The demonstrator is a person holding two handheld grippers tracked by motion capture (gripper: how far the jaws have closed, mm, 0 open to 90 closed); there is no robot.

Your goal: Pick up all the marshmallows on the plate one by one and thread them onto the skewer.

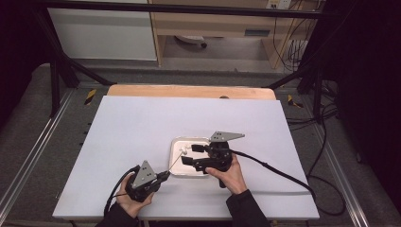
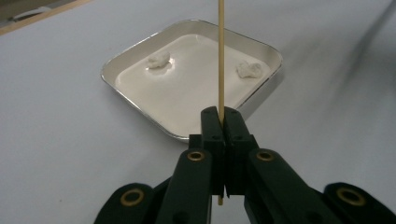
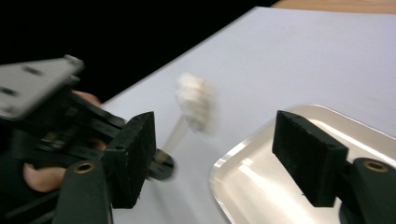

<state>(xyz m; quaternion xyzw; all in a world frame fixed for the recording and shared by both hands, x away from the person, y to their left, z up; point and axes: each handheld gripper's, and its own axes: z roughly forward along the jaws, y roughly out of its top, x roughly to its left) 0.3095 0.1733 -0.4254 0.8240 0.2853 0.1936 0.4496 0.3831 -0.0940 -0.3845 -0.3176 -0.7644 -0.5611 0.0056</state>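
Wooden skewer (image 2: 221, 56) is pinched by the left gripper (image 2: 221, 122) jaws above the metal tray (image 2: 140, 44), while the right gripper (image 3: 215, 154) jaws stand spread, holding nothing.

No legible text, seemingly.

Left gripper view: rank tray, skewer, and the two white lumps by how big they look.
1. Tray, widest by far.
2. Skewer, long but very thin.
3. The two lumps, left lump and right lump, look about alike; no ranking between them.
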